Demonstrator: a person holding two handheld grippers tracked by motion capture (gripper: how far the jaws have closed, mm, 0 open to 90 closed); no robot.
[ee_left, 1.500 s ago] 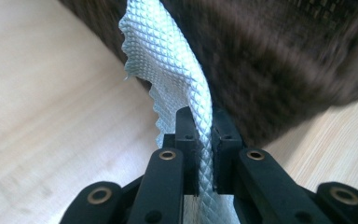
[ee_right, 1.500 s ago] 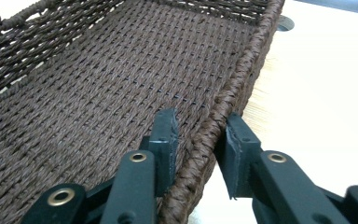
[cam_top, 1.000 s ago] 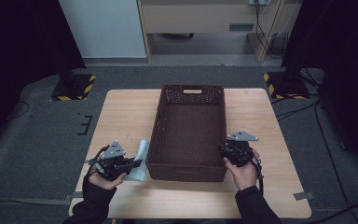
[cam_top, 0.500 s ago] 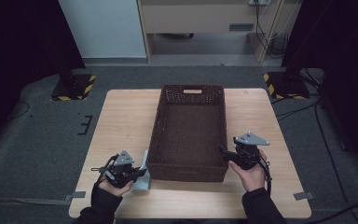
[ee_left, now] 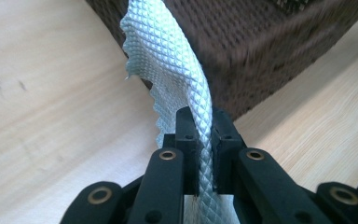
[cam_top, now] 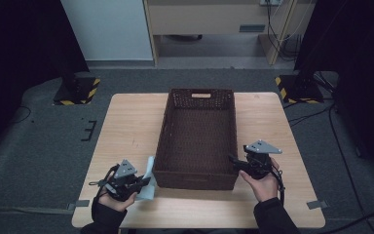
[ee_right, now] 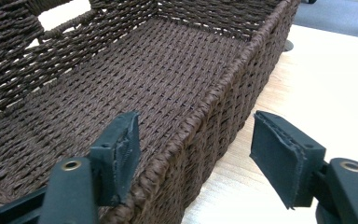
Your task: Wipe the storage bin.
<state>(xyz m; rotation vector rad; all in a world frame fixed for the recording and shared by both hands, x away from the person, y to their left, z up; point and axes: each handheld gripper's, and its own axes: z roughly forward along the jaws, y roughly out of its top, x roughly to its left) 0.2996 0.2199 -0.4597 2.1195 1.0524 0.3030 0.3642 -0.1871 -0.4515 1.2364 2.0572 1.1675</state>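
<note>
Left gripper (cam_top: 143, 182): held low at the table's near left corner; its jaws are closed tight on a pale, diamond-embossed sheet (ee_left: 177, 60), which is pinched between the pads.
Embossed sheet: seen standing up from the jaws with a wavy edge, just beside the basket's left outer wall near its front corner.
Basket (cam_top: 164, 127): dark brown woven wicker, rectangular, set lengthwise at the middle of the wooden table (cam_top: 126, 122), a handle slot cut in its far end.
Right gripper (ee_right: 193, 144): jaws spread wide, having just been opening; the basket's right wall is straddled near its front corner, one pad inside, one outside, nothing being pressed.
</note>
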